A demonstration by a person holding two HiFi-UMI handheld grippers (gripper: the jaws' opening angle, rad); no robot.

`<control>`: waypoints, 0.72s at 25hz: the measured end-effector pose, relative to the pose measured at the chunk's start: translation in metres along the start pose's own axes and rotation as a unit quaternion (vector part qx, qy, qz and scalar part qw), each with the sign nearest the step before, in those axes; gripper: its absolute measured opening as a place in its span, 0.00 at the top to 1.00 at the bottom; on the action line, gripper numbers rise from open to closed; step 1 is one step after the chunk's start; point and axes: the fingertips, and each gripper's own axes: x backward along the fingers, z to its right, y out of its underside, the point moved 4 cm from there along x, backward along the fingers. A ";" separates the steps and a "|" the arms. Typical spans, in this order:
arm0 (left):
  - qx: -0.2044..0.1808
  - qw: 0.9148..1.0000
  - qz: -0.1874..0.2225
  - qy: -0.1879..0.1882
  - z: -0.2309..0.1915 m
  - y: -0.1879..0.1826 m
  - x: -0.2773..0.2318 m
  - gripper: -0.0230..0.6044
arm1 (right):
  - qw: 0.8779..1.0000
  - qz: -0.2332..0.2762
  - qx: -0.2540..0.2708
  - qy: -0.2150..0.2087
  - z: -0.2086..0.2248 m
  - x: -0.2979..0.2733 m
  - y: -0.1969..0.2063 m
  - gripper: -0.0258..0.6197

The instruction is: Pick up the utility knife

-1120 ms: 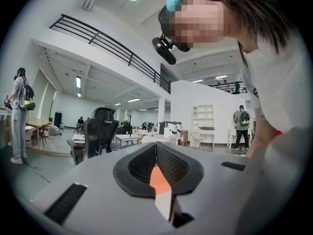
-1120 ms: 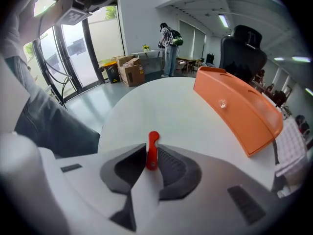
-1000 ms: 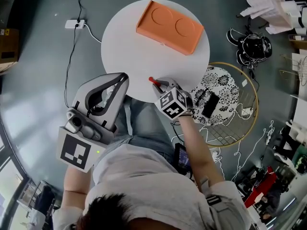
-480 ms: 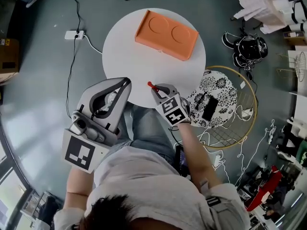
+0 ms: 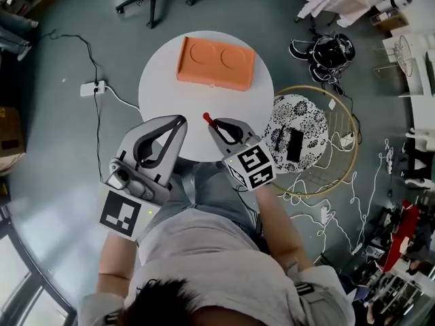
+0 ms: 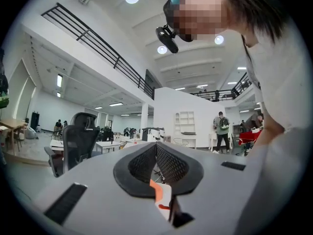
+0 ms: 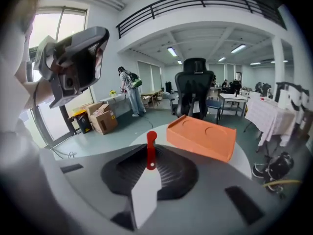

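The utility knife (image 5: pixel 208 120) has a red end and a pale grey body, and it juts out from my right gripper (image 5: pixel 213 125), which is shut on it over the near edge of the round white table (image 5: pixel 166 97). In the right gripper view the knife (image 7: pixel 149 155) stands upright between the jaws of that gripper (image 7: pixel 149 166). My left gripper (image 5: pixel 179 121) hovers at the table's near-left edge, jaws shut and empty. In the left gripper view, the left gripper (image 6: pixel 156 150) points up into the room.
An orange tray (image 5: pixel 216 64) with two round hollows lies on the far half of the table, and shows as the orange tray (image 7: pixel 201 136) beyond the knife. A patterned round seat (image 5: pixel 299 138) inside a wire ring stands right of the table. Cables and a power strip (image 5: pixel 90 87) lie on the floor.
The right gripper keeps hold of the knife and has lifted slightly back from the table, now pointing more to the upper left. The left gripper stays shut beside it. The head view has shifted.
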 end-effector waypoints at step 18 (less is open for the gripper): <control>0.000 0.985 0.010 0.171 0.006 -0.007 -0.020 0.95 | 0.973 0.183 -0.031 0.137 -0.036 0.093 -0.100 0.87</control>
